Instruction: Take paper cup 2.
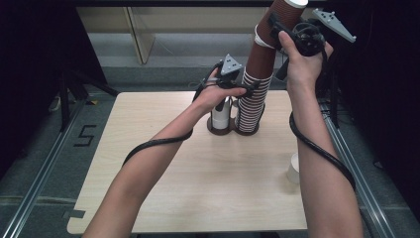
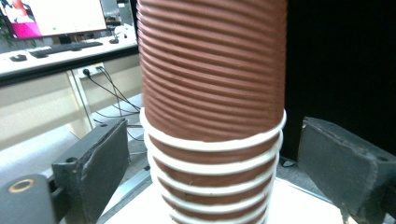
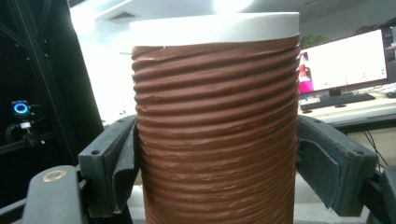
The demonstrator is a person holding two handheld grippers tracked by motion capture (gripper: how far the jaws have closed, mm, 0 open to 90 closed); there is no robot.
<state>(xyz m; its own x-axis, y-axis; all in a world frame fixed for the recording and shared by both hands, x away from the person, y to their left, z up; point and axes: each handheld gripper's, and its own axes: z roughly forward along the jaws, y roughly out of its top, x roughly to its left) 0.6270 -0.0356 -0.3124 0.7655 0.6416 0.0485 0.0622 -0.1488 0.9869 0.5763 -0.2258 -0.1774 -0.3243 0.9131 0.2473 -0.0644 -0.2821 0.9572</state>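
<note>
Above the far edge of the table, the right claw is clenched on the top brown ribbed cup, its pads pressed against both sides of the ribbed wall just below the white rim. That cup is tilted and part-way out of the stack of cups, which stands on a dark round base at the far middle of the table. The left claw brackets the stack lower down; its jaws stand off either side of the cups without touching, so it is released.

To separate one cup cleanly, the pull probably should run along the stack's own lean, with the left claw closing on the nested rims to hold them down.

Beside the stack stands a short white holder on a matching base, and a white cup sits near the right edge. A sideways tug could topple the stack onto the holder.
</note>
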